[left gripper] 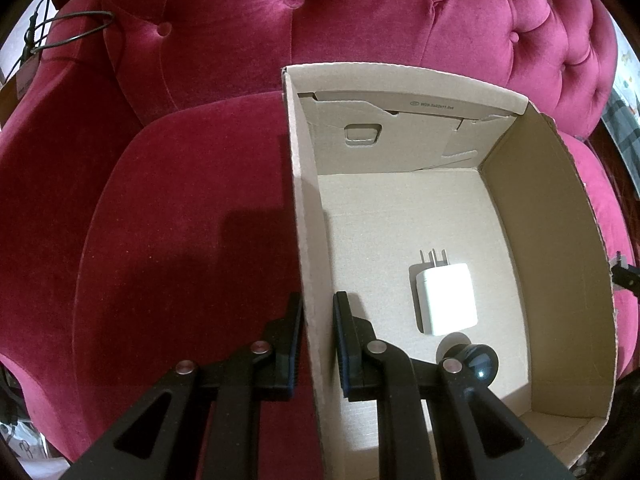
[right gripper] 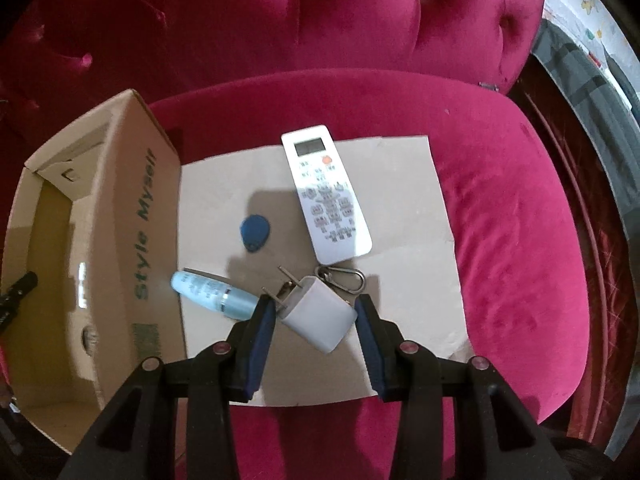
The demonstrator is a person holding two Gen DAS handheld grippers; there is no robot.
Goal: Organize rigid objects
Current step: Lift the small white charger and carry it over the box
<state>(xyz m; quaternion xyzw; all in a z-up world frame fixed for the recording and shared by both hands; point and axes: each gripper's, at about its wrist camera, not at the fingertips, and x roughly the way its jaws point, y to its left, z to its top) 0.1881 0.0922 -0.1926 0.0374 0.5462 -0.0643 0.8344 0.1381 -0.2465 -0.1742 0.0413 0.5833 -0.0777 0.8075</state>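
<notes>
The left gripper (left gripper: 318,340) is clamped on the near left wall of the box (left gripper: 304,240), one finger outside the wall and one inside, pads pressed against the cardboard. The box stands open-topped on a red velvet sofa (left gripper: 180,240). On the box floor, just beyond the inner finger, lies a dark round lens-like object (left gripper: 478,362), partly hidden by the gripper frame; its exact type cannot be determined. Just past it, and apart from the walls, a white charger (left gripper: 446,300) lies flat with its prongs pointing to the far wall. The far wall carries a punched tab and small printed text. A loop of dark cable (left gripper: 72,32) rests on the sofa arm at upper left. The right gripper (right gripper: 316,312) holds a second white charger (right gripper: 318,314) at a narrow-to-medium opening, both blue pads against its sides, body tilted, prongs pointing up and left. Under it a flat cardboard sheet (right gripper: 420,208) lies on the seat cushion, beside the printed outer wall of the box. On the sheet, a light blue bottle (right gripper: 212,290) lies on its side near the left pad, and a metal carabiner (right gripper: 344,278) lies just behind the held charger. Farther out sit a blue tag (right gripper: 256,234) and a white remote (right gripper: 326,196), display end away from the camera.
</notes>
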